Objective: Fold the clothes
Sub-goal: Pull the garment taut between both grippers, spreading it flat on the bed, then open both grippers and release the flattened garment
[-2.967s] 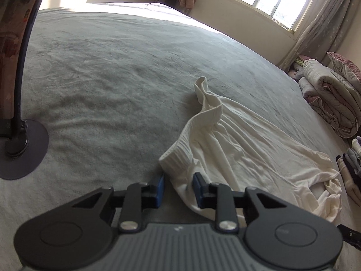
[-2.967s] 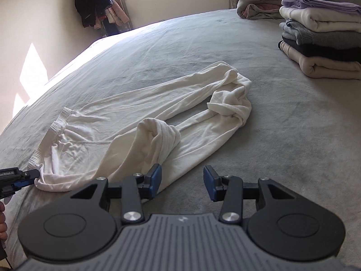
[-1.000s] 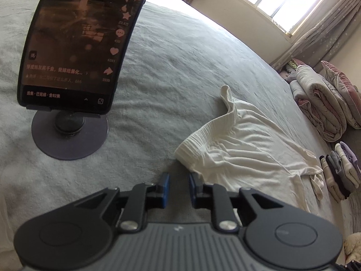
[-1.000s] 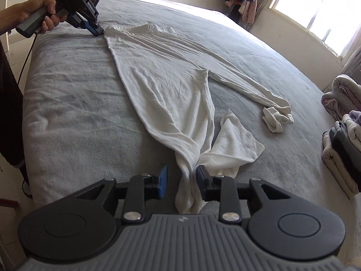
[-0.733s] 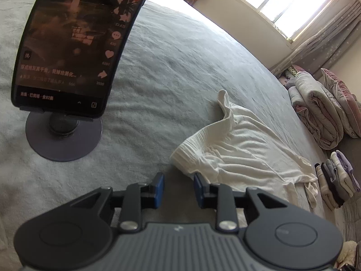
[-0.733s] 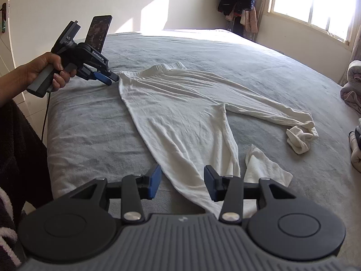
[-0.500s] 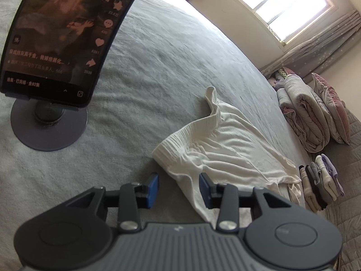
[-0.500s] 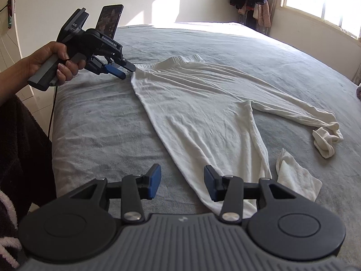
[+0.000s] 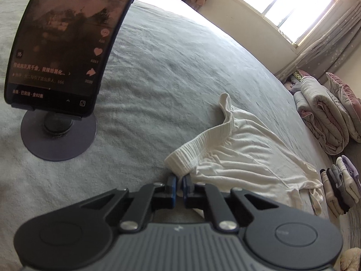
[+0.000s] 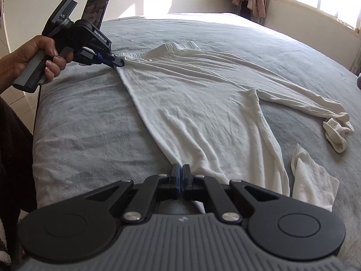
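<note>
The left gripper [image 9: 178,181] is pinched on the ribbed waistband corner of the white long johns [image 9: 239,158], its blue pads nearly together with a fold of cloth between them; seen from the right wrist camera, the same left gripper [image 10: 118,63] bites that corner at the far end of the garment, held by the person's left hand [image 10: 33,54]. The right gripper [image 10: 180,176] is pressed together on the near side edge of the white long johns [image 10: 203,108], partway down one leg; the cloth enters the pads at their tips. Between the two grips the edge runs fairly straight across the grey bed cover [image 10: 85,135]; the rest of the garment lies flat and wrinkled on the bed, one leg reaching away to the right and ending in a bunched cuff [image 10: 337,133]; the near leg's end is folded back beside the right gripper. Just left of the left gripper stands a phone [image 9: 65,45] on a round-based stand [image 9: 58,140], its screen lit; at the far right of the bed lie rolled quilts [image 9: 322,117] and a stack of folded clothes [image 9: 343,189]; a window [image 9: 282,6] is bright behind.
</note>
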Motion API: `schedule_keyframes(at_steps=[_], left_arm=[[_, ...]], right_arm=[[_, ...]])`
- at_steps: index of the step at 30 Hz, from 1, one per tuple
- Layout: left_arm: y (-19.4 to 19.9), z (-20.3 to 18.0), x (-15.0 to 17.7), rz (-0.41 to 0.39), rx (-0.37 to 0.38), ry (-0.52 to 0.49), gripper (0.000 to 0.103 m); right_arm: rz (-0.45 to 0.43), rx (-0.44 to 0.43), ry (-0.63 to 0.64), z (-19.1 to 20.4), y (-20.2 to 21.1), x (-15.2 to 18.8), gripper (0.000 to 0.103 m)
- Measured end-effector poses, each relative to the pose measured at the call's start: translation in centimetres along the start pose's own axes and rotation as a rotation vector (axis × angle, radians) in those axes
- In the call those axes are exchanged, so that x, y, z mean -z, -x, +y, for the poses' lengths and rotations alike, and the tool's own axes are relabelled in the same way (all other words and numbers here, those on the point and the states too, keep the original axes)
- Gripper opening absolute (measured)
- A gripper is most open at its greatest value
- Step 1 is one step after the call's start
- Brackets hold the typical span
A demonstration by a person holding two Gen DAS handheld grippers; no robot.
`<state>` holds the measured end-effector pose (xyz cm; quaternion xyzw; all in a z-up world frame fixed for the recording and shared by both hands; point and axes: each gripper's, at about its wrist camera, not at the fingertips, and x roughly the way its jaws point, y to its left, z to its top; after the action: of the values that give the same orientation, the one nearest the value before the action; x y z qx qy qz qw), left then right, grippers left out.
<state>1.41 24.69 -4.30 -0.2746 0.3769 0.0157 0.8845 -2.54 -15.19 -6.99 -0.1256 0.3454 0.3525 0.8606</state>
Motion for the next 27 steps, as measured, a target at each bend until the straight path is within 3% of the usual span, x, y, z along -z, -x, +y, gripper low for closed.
schedule_keyframes(at_steps=[7,13,14,15,16,17,19,20,21,27], left_arm=[[1.3,0.6,0.1,0.008,-0.024,-0.045,0.004],[0.5,0.2,0.0,0.015,-0.069,-0.058,0.006],[0.9,0.1,0.0,0.004,-0.074,-0.064,0.014],[1.3,-0.1,0.0,-0.008,-0.079,-0.070,0.020],[1.7,-0.3,-0.1,-0.024,-0.083,-0.078,0.033],[2.1,-0.6,-0.1,-0.038,-0.081,-0.089,0.039],[2.8,-1.2,-0.2,-0.063,-0.071,-0.119,0.039],[3.1,-1.5,-0.3,-0.073,-0.066,-0.131,0.040],[3.2,-1.9,-0.2,-0.081,-0.058,-0.147,0.041],[3.0,-5.3,1.0,-0.069,0.017,-0.271,0.044]], right_arm=[[-0.003,-0.136,-0.010,0.3,2.6,-0.3,0.001],[0.058,-0.070,0.002,0.3,0.8,0.7,0.003],[0.057,-0.076,-0.014,0.1,0.9,0.5,0.004],[0.057,-0.082,-0.031,-0.1,1.0,0.4,0.016],[0.053,-0.084,-0.049,-0.3,1.3,0.4,0.016],[0.045,-0.084,-0.061,-0.6,1.6,0.3,0.017],[0.027,-0.071,-0.084,-1.1,2.2,0.3,0.027],[0.014,-0.053,-0.095,-1.4,2.6,0.3,0.039],[0.001,-0.035,-0.103,-1.7,3.0,0.2,0.043],[-0.057,0.101,-0.169,-4.1,4.5,0.3,0.043]])
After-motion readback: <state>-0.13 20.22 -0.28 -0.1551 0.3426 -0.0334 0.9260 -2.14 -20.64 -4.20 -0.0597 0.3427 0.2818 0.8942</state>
